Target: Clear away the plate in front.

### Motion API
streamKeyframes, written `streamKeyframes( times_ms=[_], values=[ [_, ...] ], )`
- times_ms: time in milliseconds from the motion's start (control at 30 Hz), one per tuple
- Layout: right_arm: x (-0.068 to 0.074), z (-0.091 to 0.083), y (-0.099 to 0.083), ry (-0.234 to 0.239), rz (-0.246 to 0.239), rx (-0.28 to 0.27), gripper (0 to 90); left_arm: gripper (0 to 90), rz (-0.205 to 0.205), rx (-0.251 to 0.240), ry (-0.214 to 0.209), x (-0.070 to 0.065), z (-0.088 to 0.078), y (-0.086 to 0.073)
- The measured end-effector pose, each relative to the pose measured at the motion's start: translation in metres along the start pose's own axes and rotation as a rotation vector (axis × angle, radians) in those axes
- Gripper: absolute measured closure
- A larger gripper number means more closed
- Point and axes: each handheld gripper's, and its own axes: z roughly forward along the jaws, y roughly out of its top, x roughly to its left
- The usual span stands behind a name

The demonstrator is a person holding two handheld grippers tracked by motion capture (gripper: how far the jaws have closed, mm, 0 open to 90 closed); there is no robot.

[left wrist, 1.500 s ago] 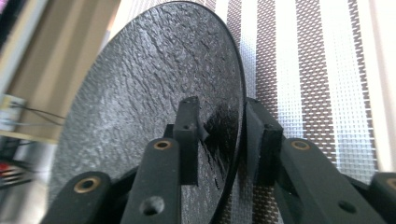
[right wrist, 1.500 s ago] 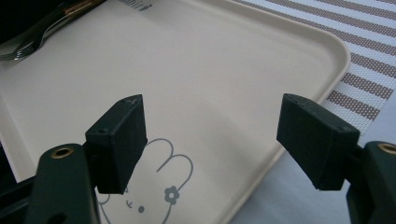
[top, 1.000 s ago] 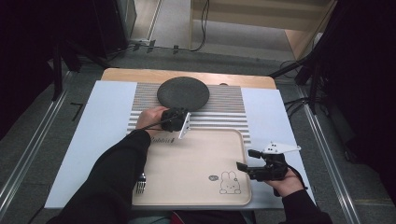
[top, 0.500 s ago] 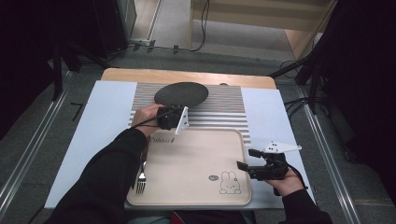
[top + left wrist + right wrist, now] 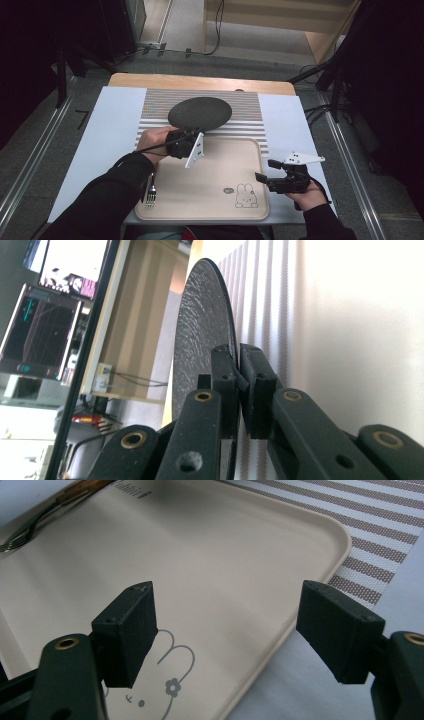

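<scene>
Grippers sit in both my hands above a table laid with a pale blue sheet. My left gripper (image 5: 192, 136) is clamped on the near rim of a round, flat, dark grey textured plate (image 5: 200, 113); in the left gripper view its black pads (image 5: 224, 385) pinch the plate's thin edge (image 5: 200, 330). The plate hangs tilted over the brown-and-white striped placemat (image 5: 247, 117) at the table's far middle, just beyond the far edge of a beige rectangular plastic tray with a rabbit drawing (image 5: 210, 175). My right gripper (image 5: 265, 172) hovers at the tray's near right corner, jaws spread wide with nothing between them. A metal fork with a wooden handle (image 5: 151, 192) lies along the tray's left edge.
</scene>
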Motion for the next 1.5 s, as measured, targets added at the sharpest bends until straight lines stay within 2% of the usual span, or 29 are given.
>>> streamKeyframes(
  times_ms=[67,100,133,167,200,233,300,400,433,467,500,533,667,700,733,767,800,833,967,1000,1100,1233,1333,1367,1400,1500],
  values=[
    [0.0,0.0,0.0,-0.003,0.001,-0.003,22.5,86.4,0.01,-0.007,-0.01,-0.005,-0.007,0.005],
    [0.0,0.0,0.0,-0.003,0.003,-0.002,22.5,86.1,0.024,-0.01,0.002,-0.008,-0.01,0.006],
    [0.0,0.0,0.0,-0.003,0.001,-0.005,22.5,86.0,0.027,-0.012,-0.014,-0.009,-0.013,0.008],
    [0.0,0.0,0.0,-0.004,0.003,-0.005,22.5,86.1,0.028,-0.015,0.0,-0.012,-0.016,0.009],
    [0.0,0.0,0.0,-0.006,0.003,-0.004,22.5,85.9,0.026,-0.017,-0.014,-0.013,-0.018,0.01],
    [0.0,0.0,0.001,-0.006,0.003,-0.004,22.5,86.4,0.04,-0.014,-0.004,-0.015,-0.021,0.012],
    [0.001,0.001,0.001,-0.006,-0.001,-0.002,22.6,86.7,0.05,-0.011,-0.012,-0.018,-0.027,0.014],
    [0.001,0.001,0.001,-0.009,-0.001,0.001,22.6,86.0,0.055,-0.027,-0.012,-0.023,-0.037,0.017],
    [0.0,0.0,0.0,-0.013,-0.001,-0.001,22.5,86.3,0.056,-0.034,-0.025,-0.025,-0.04,0.018],
    [-0.001,-0.001,0.0,-0.016,0.004,-0.004,22.5,86.1,0.081,-0.029,-0.016,-0.028,-0.043,0.019],
    [-0.001,-0.001,0.0,-0.016,0.012,-0.002,22.6,86.1,0.082,-0.031,-0.032,-0.03,-0.046,0.02],
    [-0.002,-0.001,-0.001,-0.021,0.013,-0.002,22.6,86.4,0.094,-0.025,-0.021,-0.034,-0.049,0.022],
    [-0.001,0.0,-0.001,-0.017,0.009,0.001,22.5,85.8,0.112,-0.025,-0.044,-0.042,-0.059,0.027],
    [-0.001,0.0,-0.001,-0.018,0.009,0.003,22.6,85.3,0.119,-0.027,-0.036,-0.046,-0.062,0.029],
    [-0.001,0.0,-0.001,-0.019,0.008,0.005,22.6,85.5,0.124,-0.034,-0.053,-0.048,-0.064,0.03],
    [-0.001,0.0,-0.001,-0.019,0.008,0.007,22.6,85.7,0.138,-0.031,-0.038,-0.052,-0.067,0.032],
    [-0.001,0.001,-0.001,-0.02,0.008,0.008,22.6,85.6,0.14,-0.042,-0.052,-0.055,-0.069,0.033],
    [-0.002,0.001,-0.001,-0.023,0.009,0.009,22.6,86.5,0.153,-0.035,-0.043,-0.058,-0.072,0.035],
    [-0.002,0.001,-0.001,-0.022,0.007,0.011,22.8,86.8,0.136,-0.048,-0.06,-0.064,-0.083,0.041],
    [-0.001,0.001,-0.001,-0.023,0.007,0.011,22.7,86.7,0.14,-0.051,-0.05,-0.067,-0.085,0.042],
    [-0.001,0.001,-0.001,-0.023,0.007,0.012,22.8,86.4,0.132,-0.045,-0.079,-0.072,-0.092,0.044],
    [-0.002,0.002,-0.001,-0.02,0.011,0.017,22.7,86.0,0.152,-0.032,-0.096,-0.083,-0.097,0.047],
    [-0.003,0.002,-0.001,-0.022,0.013,0.016,22.8,85.2,0.133,-0.036,-0.136,-0.086,-0.094,0.044],
    [-0.003,0.003,0.0,-0.021,0.009,0.016,22.8,85.3,0.114,-0.034,-0.165,-0.086,-0.093,0.044],
    [-0.002,0.003,0.0,-0.021,0.009,0.016,22.8,85.6,0.129,-0.031,-0.155,-0.089,-0.092,0.043],
    [-0.002,0.003,0.0,-0.017,0.006,0.017,22.8,86.9,0.122,-0.04,-0.196,-0.093,-0.089,0.042]
  ],
)
